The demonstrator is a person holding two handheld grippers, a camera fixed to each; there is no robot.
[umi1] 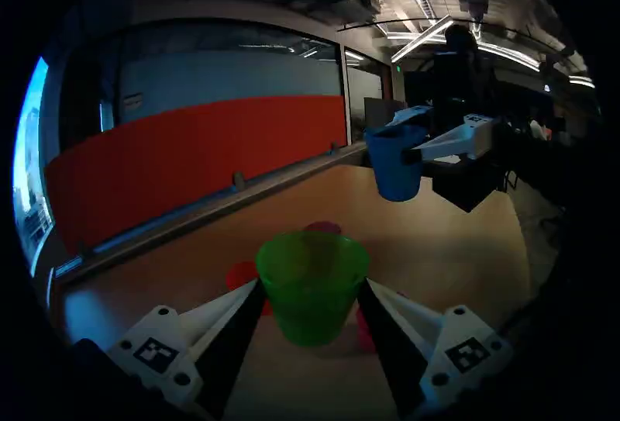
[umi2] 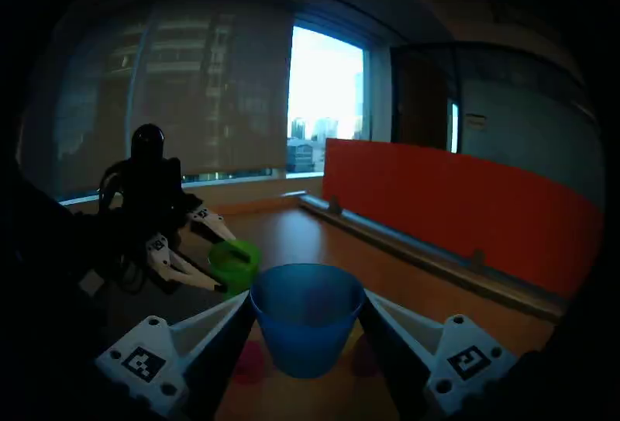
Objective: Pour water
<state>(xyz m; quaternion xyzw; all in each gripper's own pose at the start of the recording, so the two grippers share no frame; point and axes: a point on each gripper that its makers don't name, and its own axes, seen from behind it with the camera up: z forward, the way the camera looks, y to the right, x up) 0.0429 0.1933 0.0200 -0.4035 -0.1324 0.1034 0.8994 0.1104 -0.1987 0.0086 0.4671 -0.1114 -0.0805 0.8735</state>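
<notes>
Pre-pour: left gripper (umi1: 310, 285) is grasping green cup (umi1: 312, 297) between its jaws, right gripper (umi2: 307, 301) likewise grasping blue cup (umi2: 307, 328). Next is probably needing one rim over the other, then tilting.

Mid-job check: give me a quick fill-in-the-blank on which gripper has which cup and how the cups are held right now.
1. The left gripper is shut on the green cup, whose opening faces ____.
2. The right gripper is shut on the second cup, which is coloured ____.
3. Both cups hang in the air above the wooden ____.

Missing words: up; blue; table.
</notes>
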